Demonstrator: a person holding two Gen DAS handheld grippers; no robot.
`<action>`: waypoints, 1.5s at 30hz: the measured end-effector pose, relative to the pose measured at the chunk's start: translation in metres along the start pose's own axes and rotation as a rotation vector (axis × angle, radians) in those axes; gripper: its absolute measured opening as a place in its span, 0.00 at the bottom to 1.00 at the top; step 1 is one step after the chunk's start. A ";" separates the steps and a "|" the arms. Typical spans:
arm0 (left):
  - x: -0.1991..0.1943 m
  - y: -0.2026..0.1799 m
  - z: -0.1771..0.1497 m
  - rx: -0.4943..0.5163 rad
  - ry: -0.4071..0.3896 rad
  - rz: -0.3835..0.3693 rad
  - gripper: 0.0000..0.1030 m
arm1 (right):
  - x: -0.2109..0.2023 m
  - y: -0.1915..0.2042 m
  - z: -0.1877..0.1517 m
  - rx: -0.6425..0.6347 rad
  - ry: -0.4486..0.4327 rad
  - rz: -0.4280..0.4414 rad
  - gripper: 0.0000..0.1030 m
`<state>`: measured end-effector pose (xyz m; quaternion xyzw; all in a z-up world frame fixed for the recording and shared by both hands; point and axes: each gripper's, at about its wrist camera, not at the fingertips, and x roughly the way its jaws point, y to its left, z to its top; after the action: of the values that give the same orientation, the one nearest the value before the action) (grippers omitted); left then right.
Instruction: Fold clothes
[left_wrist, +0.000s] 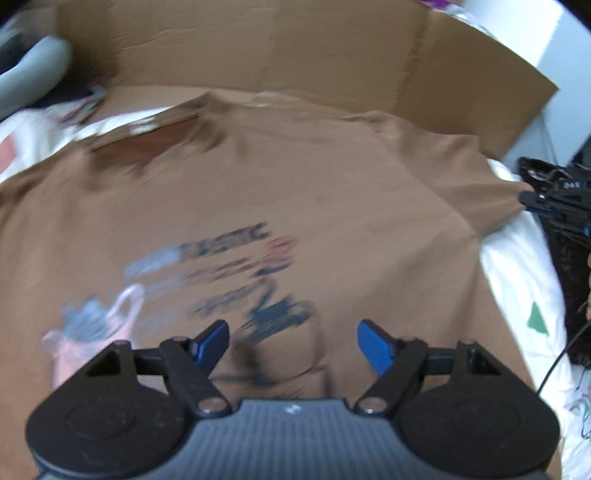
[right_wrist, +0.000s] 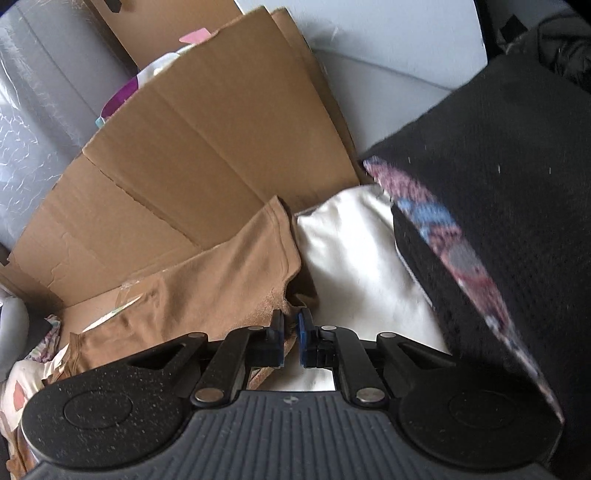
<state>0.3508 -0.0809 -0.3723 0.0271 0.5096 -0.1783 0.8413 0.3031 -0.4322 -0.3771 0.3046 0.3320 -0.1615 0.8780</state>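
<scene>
A brown T-shirt (left_wrist: 280, 192) with a dark and pale printed design lies spread flat on a white sheet, filling the left wrist view. My left gripper (left_wrist: 293, 341) hovers open just above the print, its blue pads wide apart with nothing between them. At the right edge of that view my right gripper (left_wrist: 532, 201) pinches the tip of the shirt's sleeve. In the right wrist view the right gripper (right_wrist: 290, 330) is shut on the brown sleeve edge (right_wrist: 258, 266), with the fabric bunched between the blue pads.
Flattened cardboard (left_wrist: 295, 48) stands behind the shirt, also seen as cardboard (right_wrist: 207, 147) in the right view. A black cushion with a patterned strip (right_wrist: 498, 206) rises close on the right. White bedding (right_wrist: 351, 258) lies under the sleeve. A cable (left_wrist: 557, 363) trails at the right.
</scene>
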 end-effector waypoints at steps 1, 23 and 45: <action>0.005 -0.007 0.004 0.005 -0.005 -0.016 0.70 | -0.001 0.001 0.000 -0.010 -0.004 -0.005 0.05; 0.095 -0.113 0.062 0.118 -0.083 -0.181 0.29 | 0.016 0.001 -0.025 -0.136 0.073 -0.110 0.06; 0.136 -0.126 0.132 0.235 -0.132 -0.136 0.33 | 0.003 0.015 -0.016 -0.238 -0.046 -0.024 0.50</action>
<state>0.4780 -0.2656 -0.4098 0.0787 0.4293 -0.2948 0.8501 0.3050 -0.4107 -0.3817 0.1902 0.3323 -0.1386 0.9133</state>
